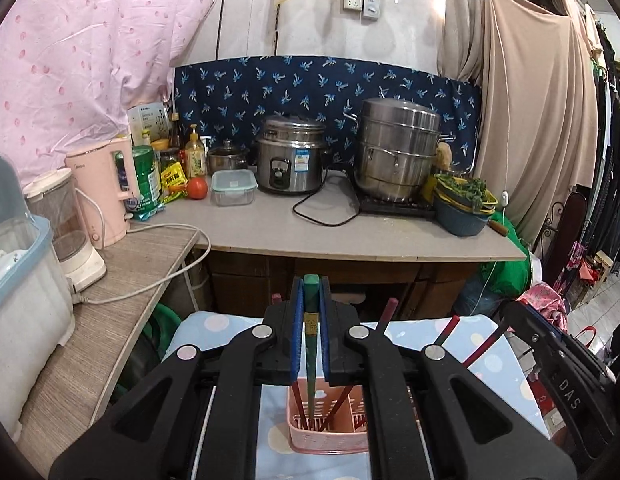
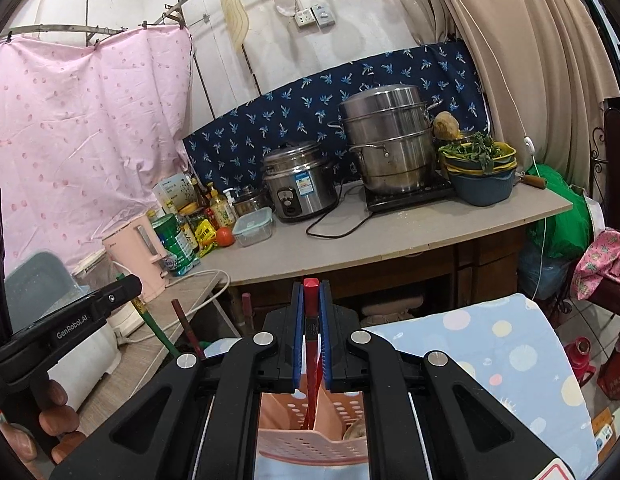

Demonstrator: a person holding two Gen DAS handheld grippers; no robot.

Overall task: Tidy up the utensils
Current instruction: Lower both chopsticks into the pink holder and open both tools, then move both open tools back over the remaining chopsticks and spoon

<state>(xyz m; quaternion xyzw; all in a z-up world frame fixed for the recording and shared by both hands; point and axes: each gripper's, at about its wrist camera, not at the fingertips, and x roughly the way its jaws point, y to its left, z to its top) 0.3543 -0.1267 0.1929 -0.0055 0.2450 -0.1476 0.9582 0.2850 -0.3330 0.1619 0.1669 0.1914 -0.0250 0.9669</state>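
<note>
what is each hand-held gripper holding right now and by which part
The left hand-held gripper clamps a green chopstick near its thick top end; the right hand-held gripper clamps a red chopstick likewise, tips down in the pink basket.

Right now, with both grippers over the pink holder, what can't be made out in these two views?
- Green chopstick tip: left wrist view, lost among red sticks inside the pink holder.
- Red chopstick tip: right wrist view, hidden behind the holder's front wall.
- Holder's base: both views, cut off by gripper arms.
- Left gripper and right gripper each clamp a stick; the print on both sticks is too small to read.
</note>
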